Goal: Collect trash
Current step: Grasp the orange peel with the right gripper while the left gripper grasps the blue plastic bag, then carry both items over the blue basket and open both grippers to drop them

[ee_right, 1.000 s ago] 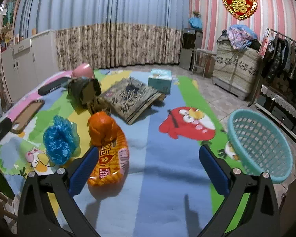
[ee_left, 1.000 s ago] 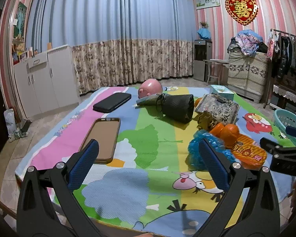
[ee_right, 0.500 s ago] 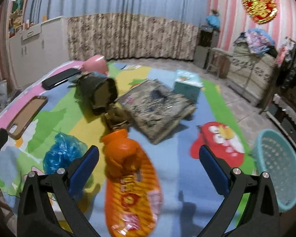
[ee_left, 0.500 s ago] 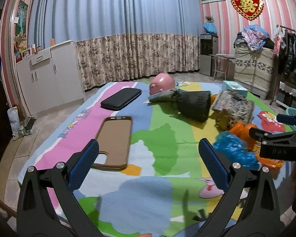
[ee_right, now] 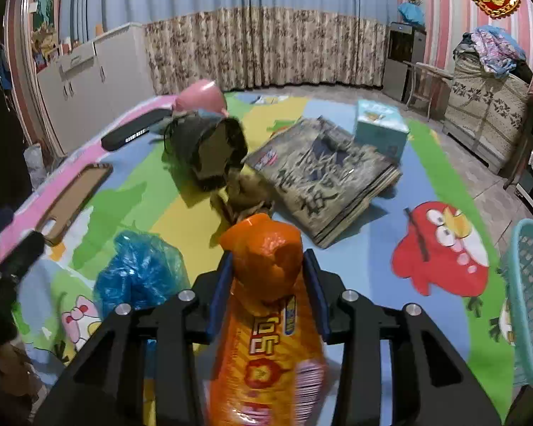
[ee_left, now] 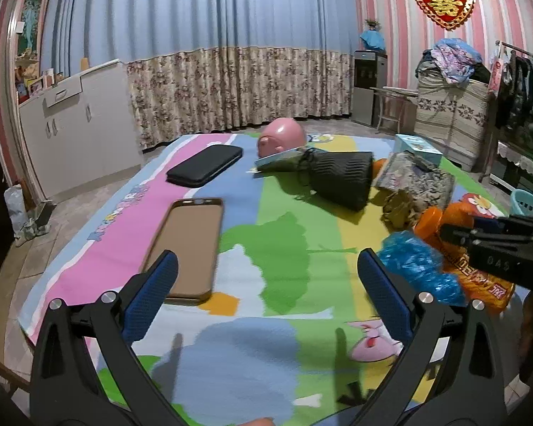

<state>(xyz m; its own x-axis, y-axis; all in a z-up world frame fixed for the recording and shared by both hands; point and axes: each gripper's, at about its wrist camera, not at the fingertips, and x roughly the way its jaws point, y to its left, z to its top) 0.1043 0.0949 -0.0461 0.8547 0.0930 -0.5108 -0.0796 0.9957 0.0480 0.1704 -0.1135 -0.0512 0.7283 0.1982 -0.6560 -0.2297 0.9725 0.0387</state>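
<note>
My right gripper [ee_right: 268, 277] is shut on an orange snack bag [ee_right: 266, 319] lying on the cartoon mat [ee_right: 355, 248]; the blue pads press both sides of its crumpled top. A crumpled blue plastic bag [ee_right: 138, 277] lies just left of it, and brown crumpled trash [ee_right: 245, 195] lies beyond. My left gripper [ee_left: 266, 291] is open and empty over the mat's near edge, with the blue bag [ee_left: 415, 269] by its right finger. The teal basket [ee_right: 529, 301] stands at the mat's right edge.
On the mat lie a brown phone case [ee_left: 192, 241], a black case [ee_left: 206, 165], a pink ball [ee_left: 284, 136], a black pouch [ee_left: 341, 179], a stack of magazines [ee_right: 323, 174] and a teal box [ee_right: 380, 127]. White cabinets [ee_left: 74, 135] stand left.
My right gripper moved forward over the orange snack bag and closed on it. My left gripper shifted slightly left and stayed open.
</note>
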